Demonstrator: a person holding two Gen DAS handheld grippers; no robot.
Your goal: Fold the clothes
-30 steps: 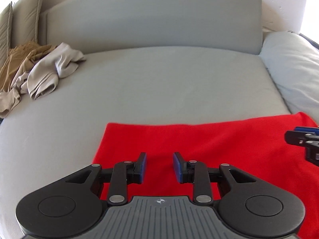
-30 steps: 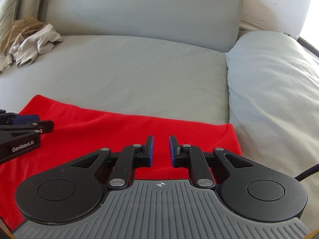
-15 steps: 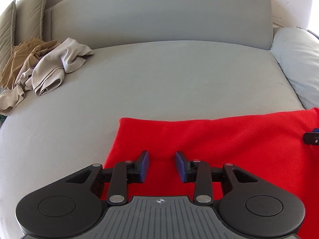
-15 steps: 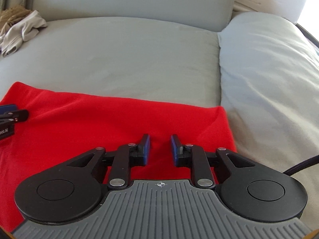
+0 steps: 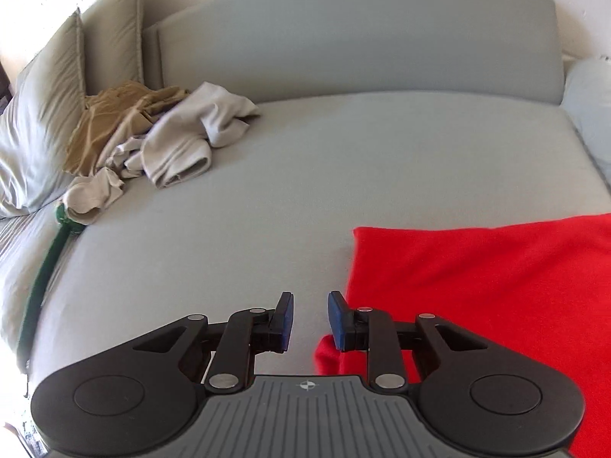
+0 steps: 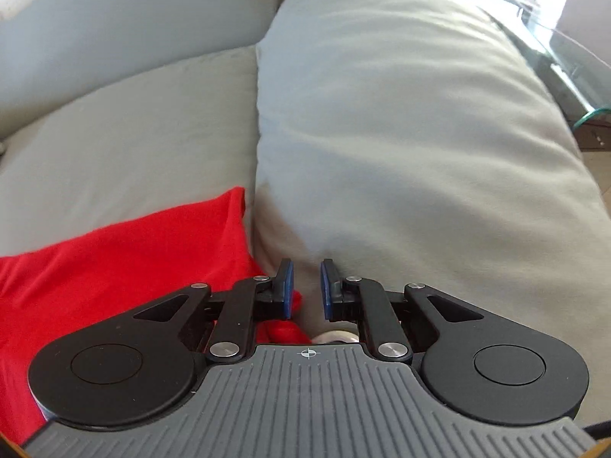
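A red garment (image 5: 488,274) lies flat on the grey sofa seat (image 5: 343,160). My left gripper (image 5: 308,318) is open and empty, low over the seat at the garment's left edge; red cloth bunches just under its right finger. In the right wrist view the garment (image 6: 133,267) lies at the left. My right gripper (image 6: 307,290) is open and empty at the garment's right edge, against a big grey cushion (image 6: 420,133). A fold of red cloth sits under its left finger.
A pile of tan and beige clothes (image 5: 152,141) lies at the seat's far left, beside upright cushions (image 5: 49,126). A green strap (image 5: 42,278) hangs at the left edge. A glass table (image 6: 565,49) stands at the far right.
Both grippers have moved outward from over the garment's middle to its opposite side edges, the left to the left, the right to the right. Neither gripper shows in the other's view now.
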